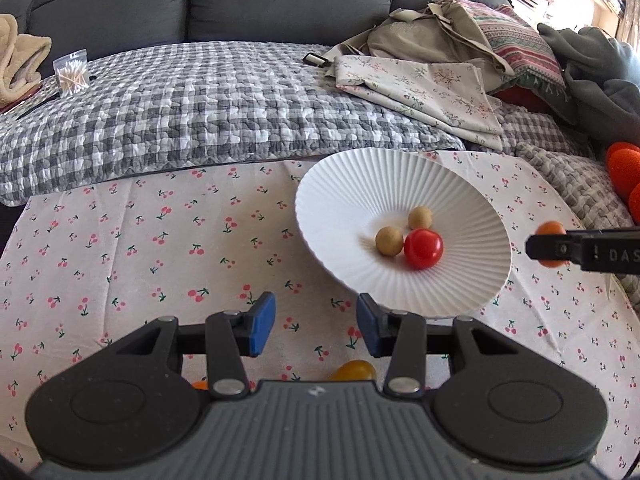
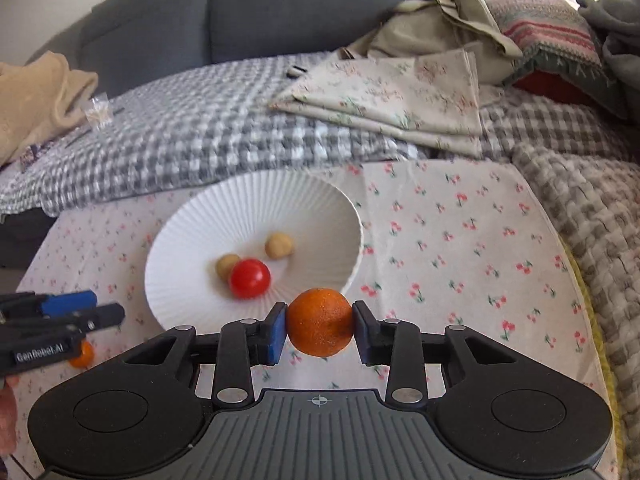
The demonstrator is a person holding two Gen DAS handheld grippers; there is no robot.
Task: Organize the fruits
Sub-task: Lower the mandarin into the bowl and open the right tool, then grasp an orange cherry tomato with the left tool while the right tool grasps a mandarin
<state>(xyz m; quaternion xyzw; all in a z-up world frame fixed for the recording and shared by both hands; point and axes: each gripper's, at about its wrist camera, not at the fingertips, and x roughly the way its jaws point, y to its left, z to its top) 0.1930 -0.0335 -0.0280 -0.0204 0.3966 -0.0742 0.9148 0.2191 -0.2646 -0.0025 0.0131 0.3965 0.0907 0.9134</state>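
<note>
My right gripper is clamped on a small orange, both blue pads pressed against its sides. I see the orange lifted clear of the cherry-print cloth, hanging just in front of the near rim of the white ribbed plate. From my left wrist camera the same orange peeks out behind the black finger of the right gripper at the right edge, beside the plate and not over it.

My left gripper stands with its jaws apart and nothing between the pads; only cloth shows in the gap. It hovers near the plate's near-left rim. In the right wrist view its blue-tipped fingers come in from the left edge, just left of the plate.

Inside the plate lie three fruits close together: a red tomato touching one tan ball, and a second tan ball just behind them. In the right view the tomato partly covers the nearer tan ball.

Still on the cloth, a yellow fruit sits under my left gripper, partly hidden by its body, and a small orange-coloured fruit lies under the left gripper's fingers, well outside the plate.

Behind the cloth I see a grey checked quilt and a dark sofa.
</note>
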